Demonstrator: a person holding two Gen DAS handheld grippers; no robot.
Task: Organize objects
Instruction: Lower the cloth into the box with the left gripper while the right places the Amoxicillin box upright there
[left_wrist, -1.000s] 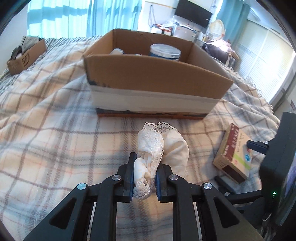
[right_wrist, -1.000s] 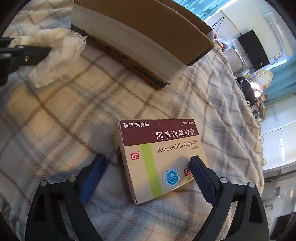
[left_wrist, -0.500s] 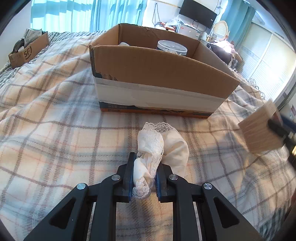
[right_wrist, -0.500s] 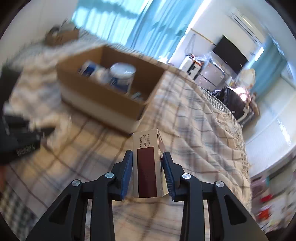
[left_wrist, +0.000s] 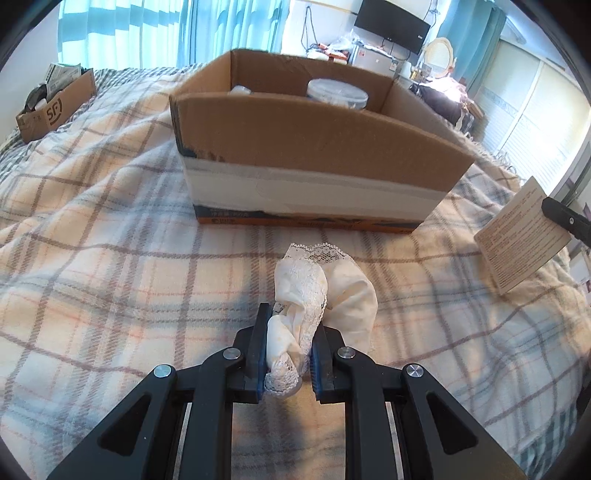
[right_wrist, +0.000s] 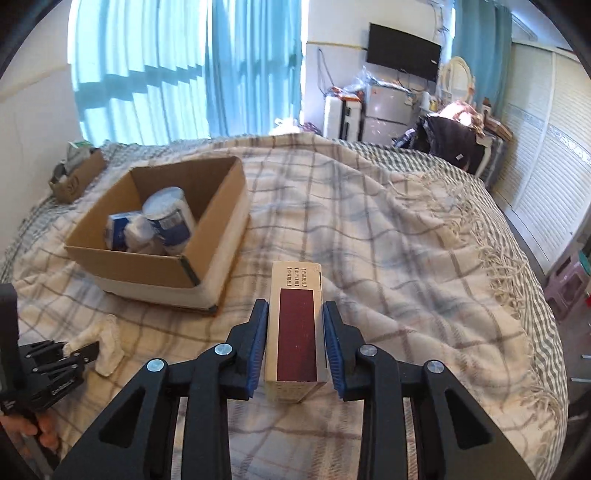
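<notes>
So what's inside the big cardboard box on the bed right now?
The cardboard box holds a tall blue-and-white canister, a blue-and-white packet and a whitish bundle leaning against it. The box's near wall hides the floor beneath them, so smaller items cannot be ruled out.

Left gripper (left_wrist: 287, 356) clamped shut low, right gripper (right_wrist: 295, 345) clamped, raised

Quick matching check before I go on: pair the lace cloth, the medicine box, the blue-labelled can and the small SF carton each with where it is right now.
1 lace cloth
2 medicine box
3 blue-labelled can
4 small SF carton

a inside the big cardboard box
b far corner of the bed
c in the right gripper
d in the left gripper

Pairs: 1-d, 2-c, 3-a, 4-b
</notes>
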